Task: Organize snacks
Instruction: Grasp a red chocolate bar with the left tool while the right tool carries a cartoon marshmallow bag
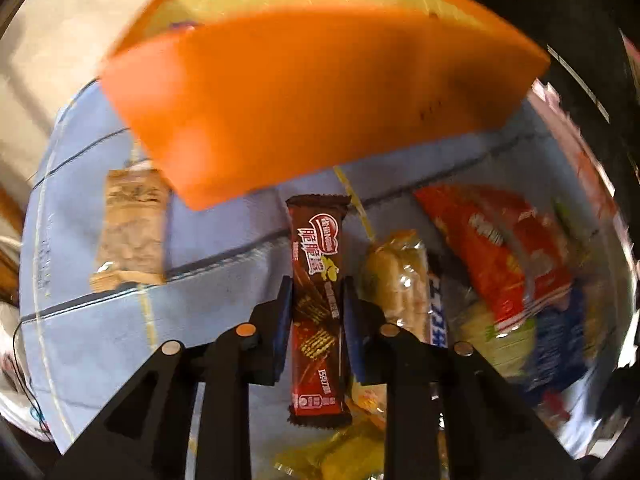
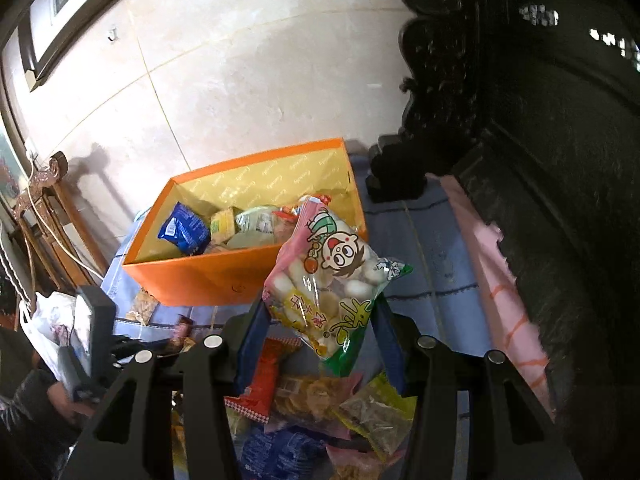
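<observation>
My left gripper (image 1: 315,292) is shut on a brown Nestle wafer bar (image 1: 317,300) and holds it above the blue cloth, just short of the orange box (image 1: 320,96). My right gripper (image 2: 320,304) is shut on a pink bag of white round snacks (image 2: 332,276) and holds it up in front of the same orange box (image 2: 192,276). The box holds a blue packet (image 2: 184,230) and several other snacks. The left gripper also shows at the lower left of the right wrist view (image 2: 100,320).
Loose snacks lie on the blue cloth (image 1: 100,340): a beige packet (image 1: 132,232), a red bag (image 1: 500,248), a clear biscuit pack (image 1: 400,284), a red packet (image 2: 264,376). Dark carved furniture (image 2: 540,160) and a pink cloth (image 2: 500,280) stand at the right.
</observation>
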`<state>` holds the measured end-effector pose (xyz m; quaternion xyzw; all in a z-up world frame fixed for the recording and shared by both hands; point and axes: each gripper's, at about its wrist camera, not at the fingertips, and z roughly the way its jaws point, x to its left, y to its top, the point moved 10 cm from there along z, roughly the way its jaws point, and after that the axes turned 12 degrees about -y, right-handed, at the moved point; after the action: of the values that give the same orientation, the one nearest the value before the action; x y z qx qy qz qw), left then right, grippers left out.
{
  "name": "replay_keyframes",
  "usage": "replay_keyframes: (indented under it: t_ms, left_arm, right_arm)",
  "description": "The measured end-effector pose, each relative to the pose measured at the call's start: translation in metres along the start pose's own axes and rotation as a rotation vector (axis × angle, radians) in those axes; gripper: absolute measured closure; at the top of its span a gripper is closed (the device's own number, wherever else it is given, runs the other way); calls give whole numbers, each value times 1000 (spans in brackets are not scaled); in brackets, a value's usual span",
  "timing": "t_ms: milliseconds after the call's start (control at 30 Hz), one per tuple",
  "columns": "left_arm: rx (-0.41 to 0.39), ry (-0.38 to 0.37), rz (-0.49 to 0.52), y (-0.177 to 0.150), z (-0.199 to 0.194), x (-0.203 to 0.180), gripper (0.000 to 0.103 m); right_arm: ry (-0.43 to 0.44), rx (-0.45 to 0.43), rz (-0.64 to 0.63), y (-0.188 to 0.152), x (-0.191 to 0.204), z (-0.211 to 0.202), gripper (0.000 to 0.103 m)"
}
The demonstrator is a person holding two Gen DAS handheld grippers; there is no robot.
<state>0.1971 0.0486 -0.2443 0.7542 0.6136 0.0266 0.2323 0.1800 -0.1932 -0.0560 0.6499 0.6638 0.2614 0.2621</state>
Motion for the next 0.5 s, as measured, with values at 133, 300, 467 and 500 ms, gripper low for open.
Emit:
replay_keyframes:
  t_ms: [133,300,467,500]
  left_arm:
    - [-95,1,-4,23,-60,-6,80]
    - [-260,31,51,112,-139,-6,80]
    - [-291,82,61,173,-159,2,80]
    - [-293,99,76,180,-158,6,80]
  right_arm:
    - [7,-48,7,24,0,-14,52]
    - [106,-43,20,75,25,-5,52]
    - [103,-78,-96,134,69,19,53]
    - [103,-63,-113,143,77,30,52]
